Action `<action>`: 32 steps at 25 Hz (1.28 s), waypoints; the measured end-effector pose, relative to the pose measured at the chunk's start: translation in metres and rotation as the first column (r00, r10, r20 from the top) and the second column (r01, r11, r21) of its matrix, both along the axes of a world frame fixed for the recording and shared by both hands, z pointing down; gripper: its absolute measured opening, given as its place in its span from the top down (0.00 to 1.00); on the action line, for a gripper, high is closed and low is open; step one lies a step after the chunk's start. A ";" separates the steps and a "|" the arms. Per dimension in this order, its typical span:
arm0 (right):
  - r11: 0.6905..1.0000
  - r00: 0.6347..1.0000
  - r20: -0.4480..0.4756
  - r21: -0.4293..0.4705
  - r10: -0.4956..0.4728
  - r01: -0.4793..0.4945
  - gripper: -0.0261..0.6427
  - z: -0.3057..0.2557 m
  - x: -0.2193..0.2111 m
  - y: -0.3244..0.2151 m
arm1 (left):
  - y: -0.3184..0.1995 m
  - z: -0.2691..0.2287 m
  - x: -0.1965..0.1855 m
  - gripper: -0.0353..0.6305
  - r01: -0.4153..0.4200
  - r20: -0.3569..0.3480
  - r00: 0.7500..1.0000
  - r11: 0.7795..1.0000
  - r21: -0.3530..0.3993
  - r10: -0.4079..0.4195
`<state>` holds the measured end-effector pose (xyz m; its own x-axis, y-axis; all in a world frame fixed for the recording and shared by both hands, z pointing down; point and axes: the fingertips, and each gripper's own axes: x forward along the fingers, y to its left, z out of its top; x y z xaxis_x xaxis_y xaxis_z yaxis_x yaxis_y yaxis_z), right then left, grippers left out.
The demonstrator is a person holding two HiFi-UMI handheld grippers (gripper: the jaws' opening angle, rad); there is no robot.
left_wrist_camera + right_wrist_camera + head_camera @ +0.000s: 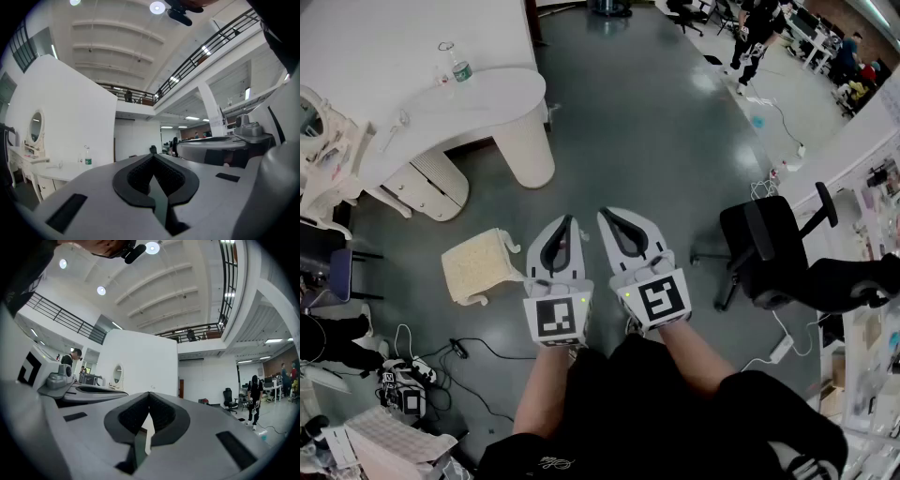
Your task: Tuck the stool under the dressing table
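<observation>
Both my left gripper (564, 230) and right gripper (611, 225) hang clenched and empty at frame centre, while the cream, square-cushioned stool (480, 265) stands on the grey floor (656, 141) at centre left, apart from the white curved-top dressing table (478, 98) at upper left. Shoved off-centre with shut jaws, I judge, the stool could skew or tip, or strike the table's rounded pedestal (525, 145).

Your left gripper (566, 223) and right gripper (606, 216) sit side by side over the floor, tips near each other, and both look closed from here. The stool (481, 265) is on the floor beside the left one, out from under the table (459, 103). There's a bottle (455, 64) on the tabletop and a black chair (764, 248) to your right.
</observation>
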<state>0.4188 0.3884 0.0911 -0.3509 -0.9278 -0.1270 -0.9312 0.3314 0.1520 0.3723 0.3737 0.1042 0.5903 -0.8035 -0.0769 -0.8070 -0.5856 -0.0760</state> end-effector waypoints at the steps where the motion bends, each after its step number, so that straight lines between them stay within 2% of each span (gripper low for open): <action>1: 1.000 1.000 0.010 -0.001 0.000 0.000 0.95 0.000 0.002 0.000 | 0.001 0.004 0.001 0.94 -0.006 0.023 1.000 1.000 -0.007 0.006; 3: 1.000 1.000 0.019 0.003 -0.003 0.003 0.95 0.000 0.004 0.000 | 0.003 0.009 0.003 0.94 -0.014 0.043 0.999 1.000 -0.020 0.015; 6: 1.000 1.000 0.018 0.009 -0.011 0.011 0.95 -0.001 0.007 0.001 | 0.006 0.009 0.007 0.94 -0.015 0.028 0.999 1.000 -0.018 0.015; 11: 0.999 0.999 0.029 -0.005 -0.043 0.043 0.95 0.001 0.001 0.002 | 0.011 0.012 0.007 0.94 -0.016 0.063 0.998 1.000 -0.019 0.017; 16: 0.995 0.995 0.014 -0.022 -0.094 0.095 0.95 0.005 -0.016 0.004 | 0.010 0.014 -0.008 0.94 0.021 0.063 0.998 0.999 -0.034 -0.019; 23: 0.982 0.987 0.040 -0.108 -0.155 0.158 0.95 0.021 -0.060 -0.002 | 0.003 0.021 -0.058 0.94 0.103 0.059 0.993 0.993 -0.059 -0.100; 28: 0.971 0.977 -0.012 -0.116 -0.214 0.211 0.95 0.028 -0.098 -0.008 | -0.002 0.030 -0.095 0.94 0.149 0.093 0.985 0.987 -0.066 -0.143; 32: 0.963 0.972 -0.017 -0.137 -0.236 0.232 0.95 0.037 -0.132 -0.012 | -0.003 0.036 -0.133 0.94 0.169 0.104 0.981 0.983 -0.065 -0.162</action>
<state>0.2868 0.3769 0.1284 -0.5621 -0.8270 0.0068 -0.8205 0.5587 0.1208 0.2396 0.3708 0.1407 0.4502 -0.8921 0.0375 -0.8841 -0.4513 -0.1211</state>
